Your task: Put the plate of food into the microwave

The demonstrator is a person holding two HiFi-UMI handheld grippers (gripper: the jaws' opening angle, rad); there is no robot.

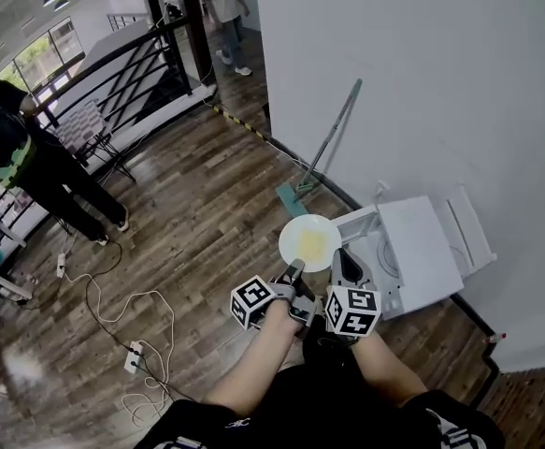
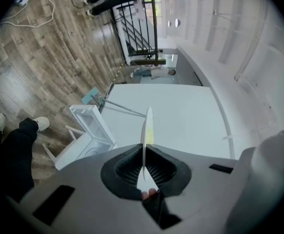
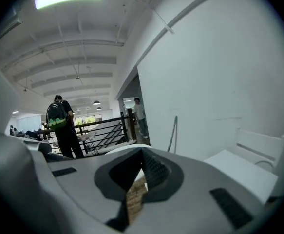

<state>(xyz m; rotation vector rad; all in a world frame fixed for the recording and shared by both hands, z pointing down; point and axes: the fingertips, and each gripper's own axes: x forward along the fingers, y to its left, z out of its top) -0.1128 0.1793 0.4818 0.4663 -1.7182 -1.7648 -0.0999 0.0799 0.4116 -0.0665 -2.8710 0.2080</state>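
Step in hand: carrying the plate (image 1: 300, 230) to the microwave (image 1: 422, 251); it's not inside yet. The plate w/ yellow food (image 1: 312, 244) hangs in the air just outside the microwave's front, on the side away from the wall. The left gripper (image 1: 293, 271) is clamped on the plate rim farthest from the microwave; its own view shows the rim edge-on, pinched between the pads. The right gripper (image 1: 345, 262) sits just beside the rim, between plate and microwave. Its jaws look drawn together w/ nothing clearly pinched, and I can't tell if it touches the plate, so it's prob. only steadying. The microwave stands on the wood floor (image 1: 188, 223), and its cavity looks open toward the plate. Next move, IMO: keep the plate flat so the food doesn't slide, then push it through the opening w/ the rim clear of the frame. Set it down on the cavity bottom, let go & draw both grippers back out. W/ a grip on one edge only, the plate may sag on the microwave side, so go slow.
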